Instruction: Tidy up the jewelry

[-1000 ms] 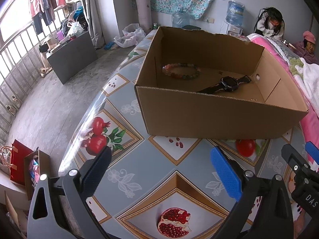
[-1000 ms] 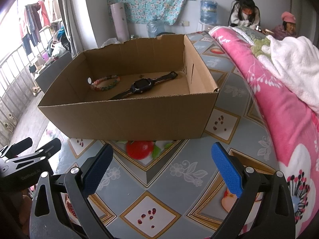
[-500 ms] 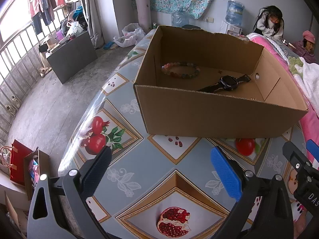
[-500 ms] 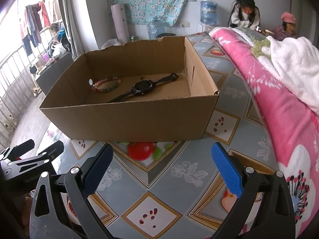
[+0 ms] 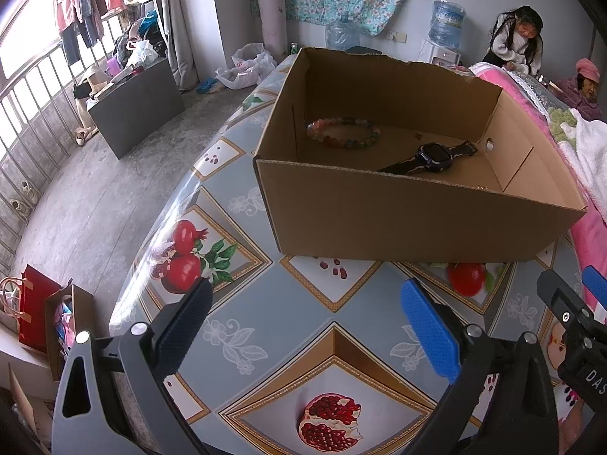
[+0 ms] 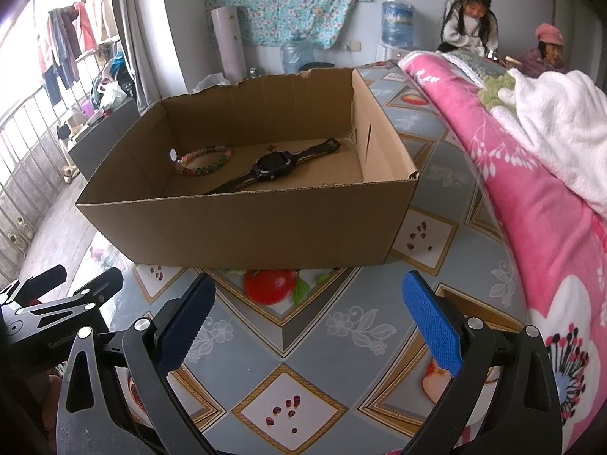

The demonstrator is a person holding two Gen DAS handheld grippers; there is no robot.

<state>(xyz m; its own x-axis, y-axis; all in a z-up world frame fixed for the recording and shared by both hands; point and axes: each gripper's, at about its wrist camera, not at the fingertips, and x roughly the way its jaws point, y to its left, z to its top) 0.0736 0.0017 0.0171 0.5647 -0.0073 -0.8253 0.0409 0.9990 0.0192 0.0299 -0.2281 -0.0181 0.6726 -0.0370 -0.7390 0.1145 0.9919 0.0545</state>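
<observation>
An open cardboard box [image 5: 398,220] [image 6: 246,227] stands on the patterned table. Inside lie a beaded bracelet [image 5: 343,132] [image 6: 205,159] and a black watch [image 5: 432,157] [image 6: 273,165]. My left gripper [image 5: 303,326] is open and empty, hovering over the table in front of the box's left corner. My right gripper [image 6: 307,318] is open and empty, in front of the box's near wall. In the left wrist view the right gripper shows at the right edge [image 5: 573,314]; in the right wrist view the left gripper shows at the lower left [image 6: 57,303].
The table [image 5: 242,326] has a fruit-print cover and a curved left edge with the floor below. A pink blanket [image 6: 531,197] with white cloth lies along the right. Two people sit at the far right. A grey crate [image 5: 132,106] and bags stand on the floor at left.
Both grippers have stayed open and drifted only slightly; the box appears marginally shifted in view. Bracelet and watch lie unmoved in the box.
</observation>
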